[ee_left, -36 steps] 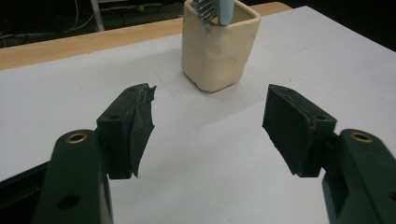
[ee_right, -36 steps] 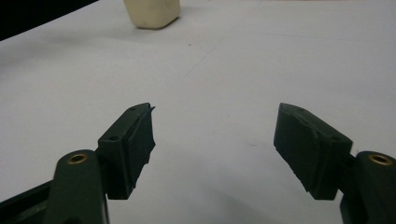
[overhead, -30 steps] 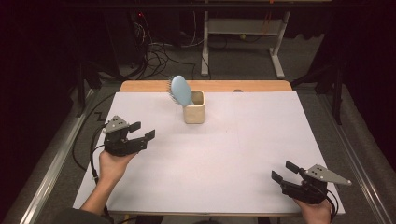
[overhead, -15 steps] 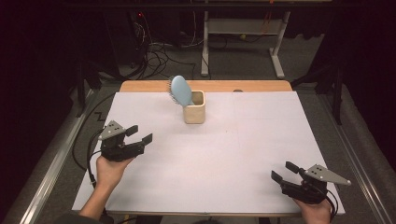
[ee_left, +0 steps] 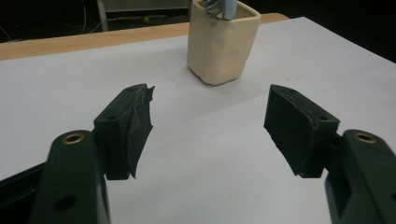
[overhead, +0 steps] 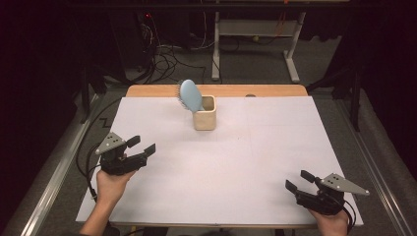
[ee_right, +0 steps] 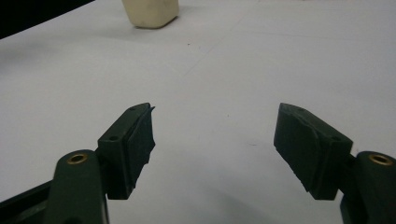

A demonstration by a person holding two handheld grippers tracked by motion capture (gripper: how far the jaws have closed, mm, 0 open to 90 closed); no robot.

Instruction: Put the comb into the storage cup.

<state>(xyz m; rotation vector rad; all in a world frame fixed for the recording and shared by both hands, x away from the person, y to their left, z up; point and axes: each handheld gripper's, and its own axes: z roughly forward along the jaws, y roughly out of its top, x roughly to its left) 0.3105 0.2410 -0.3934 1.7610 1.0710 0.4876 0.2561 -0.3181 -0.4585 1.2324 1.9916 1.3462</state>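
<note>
The left gripper [overhead: 140,146] has drawn back from the cup [overhead: 204,113] holding a hairbrush [overhead: 190,96]; both grippers gape empty, bare table [overhead: 236,167] between.

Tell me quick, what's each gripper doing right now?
Left gripper: open, holding nothing.
Right gripper: open, holding nothing.

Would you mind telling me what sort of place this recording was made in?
Probably a lab or workshop test bench: a white-covered table with only a cream cup holding a blue hairbrush, loose cables on the floor, and a metal frame behind.
</note>
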